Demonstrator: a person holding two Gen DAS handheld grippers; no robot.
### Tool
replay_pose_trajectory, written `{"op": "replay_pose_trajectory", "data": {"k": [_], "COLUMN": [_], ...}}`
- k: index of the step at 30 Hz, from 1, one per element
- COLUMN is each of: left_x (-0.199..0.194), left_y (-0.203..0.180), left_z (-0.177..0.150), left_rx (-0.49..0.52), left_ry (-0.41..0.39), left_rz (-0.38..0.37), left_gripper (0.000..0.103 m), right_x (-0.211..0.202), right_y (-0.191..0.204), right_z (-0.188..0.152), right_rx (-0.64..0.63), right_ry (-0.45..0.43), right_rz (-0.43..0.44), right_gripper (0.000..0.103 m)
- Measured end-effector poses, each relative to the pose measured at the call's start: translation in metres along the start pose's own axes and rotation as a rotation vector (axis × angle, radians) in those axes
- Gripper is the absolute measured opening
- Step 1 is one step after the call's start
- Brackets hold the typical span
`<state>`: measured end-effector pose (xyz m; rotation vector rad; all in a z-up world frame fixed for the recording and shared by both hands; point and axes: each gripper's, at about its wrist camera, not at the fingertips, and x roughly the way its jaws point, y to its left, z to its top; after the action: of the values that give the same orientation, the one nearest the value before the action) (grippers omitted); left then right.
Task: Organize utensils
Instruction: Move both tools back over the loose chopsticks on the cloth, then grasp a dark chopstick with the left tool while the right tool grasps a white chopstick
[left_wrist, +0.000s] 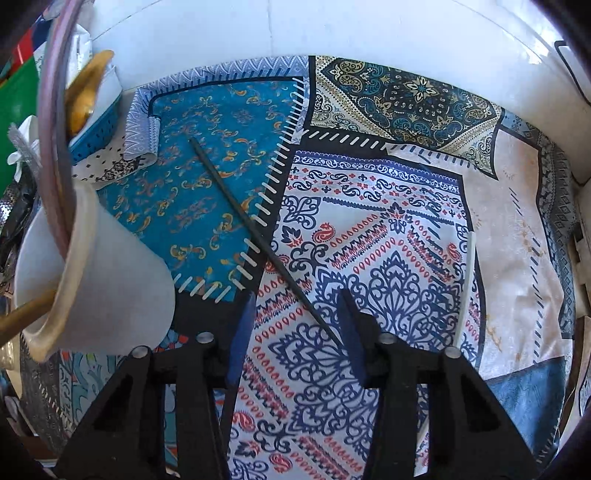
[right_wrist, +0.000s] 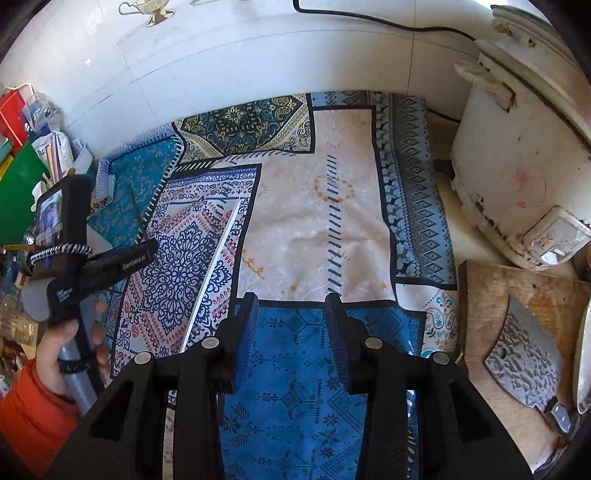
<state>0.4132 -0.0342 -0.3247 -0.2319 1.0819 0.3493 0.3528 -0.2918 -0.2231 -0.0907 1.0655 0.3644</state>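
On the patterned cloth (left_wrist: 517, 258) under me, a dark chopstick (left_wrist: 255, 236) runs from eleven o'clock down between my left gripper's (left_wrist: 297, 295) part-open fingers, which hold nothing. A white chopstick (left_wrist: 468, 280) lies at three o'clock. The white cup (left_wrist: 110, 288) with gold utensils crowds nine o'clock. My right gripper (right_wrist: 290, 299) hangs part-open and empty, a cleaver (right_wrist: 524, 365) on the wooden board (right_wrist: 491, 291) at three o'clock, a rice cooker (right_wrist: 517, 166) beyond.

The dark chopstick's (left_wrist: 255, 236) near end slips behind the left gripper's (left_wrist: 299, 314) right finger, the white chopstick (left_wrist: 467, 284) vanishes behind the frame, gold spoon (left_wrist: 22, 317) cut off left.
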Motion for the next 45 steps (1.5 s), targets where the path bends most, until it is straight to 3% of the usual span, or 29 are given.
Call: {"op": "replay_pose_trajectory", "data": {"k": [1,5,11,18,26,33,36,41,45], "left_x": [0.006,0.010,0.006,-0.010,-0.039,-0.057,-0.063,-0.071,-0.061], "left_y": [0.001,0.004,0.007,0.019,0.049,0.071,0.076,0.071,0.056], "left_z": [0.002,0.002,-0.001,-0.030,-0.084,-0.121,-0.123,-0.104,-0.088], "left_rx": [-0.001,-0.008,0.065,0.176,0.308,0.328,0.318,0.302,0.331], "left_ry": [0.020,0.029,0.042,0.094,0.178,0.240,0.230,0.171,0.146], "left_rz": [-0.009,-0.036,-0.080,-0.156,-0.218,-0.283,-0.282,-0.296,-0.258], "left_gripper": [0.030,0.013,0.002,0.002,0.002,0.002,0.002,0.005,0.011], "right_x": [0.001,0.002,0.003,0.018,0.058,0.089,0.096,0.108,0.107], "right_y": [0.001,0.009,0.021,0.039,0.065,0.088,0.095,0.101,0.096], "right_z": [-0.001,-0.002,-0.002,-0.001,-0.001,-0.002,-0.002,-0.004,-0.009], "right_rx": [-0.001,-0.027,-0.058,-0.080,-0.080,-0.104,-0.134,-0.165,-0.192], "right_ry": [0.004,0.012,0.011,0.039,0.142,0.166,0.147,0.181,0.211], "right_rz": [0.005,0.007,0.010,0.038,0.108,0.049,0.005,0.038,0.068], "right_gripper": [0.034,0.034,0.034,0.034,0.034,0.034,0.030,0.010,0.009]}}
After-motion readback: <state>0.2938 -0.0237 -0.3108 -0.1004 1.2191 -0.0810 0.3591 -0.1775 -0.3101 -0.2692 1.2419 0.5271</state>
